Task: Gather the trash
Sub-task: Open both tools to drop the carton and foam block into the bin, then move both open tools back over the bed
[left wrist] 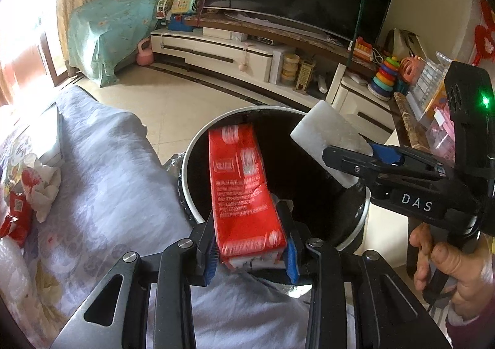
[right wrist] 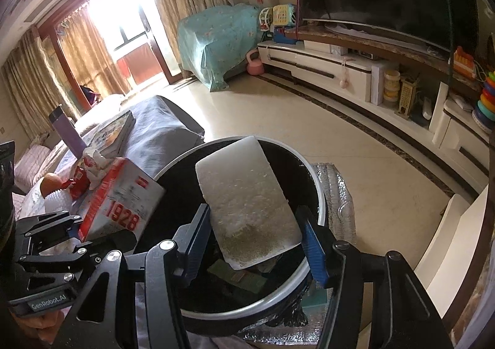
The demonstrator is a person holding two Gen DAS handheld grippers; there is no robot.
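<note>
1. Left gripper (left wrist: pixel 250 243): jaws closed on the lower end of the red carton (left wrist: pixel 241 178), pads against both its sides. The carton's print is smeared, so the grip may be loosening.
2. Right gripper (right wrist: pixel 253 234): jaws set wide and clamped on the white foam block (right wrist: pixel 244 188), since the block is broad.
3. Bin (left wrist: pixel 188 163): black inside with a pale rim, standing on the floor just beside the cloth-covered table (left wrist: pixel 108 163), within reach of both hands.
4. The foam block tilts over the bin's mouth, so it would probably fall inside if let go.
5. The red carton points down into the bin, its far end already below the rim.
6. Crumpled tissue (left wrist: pixel 46 188) and red wrapper (left wrist: pixel 15 219): lying on the table, probably left to collect.
</note>
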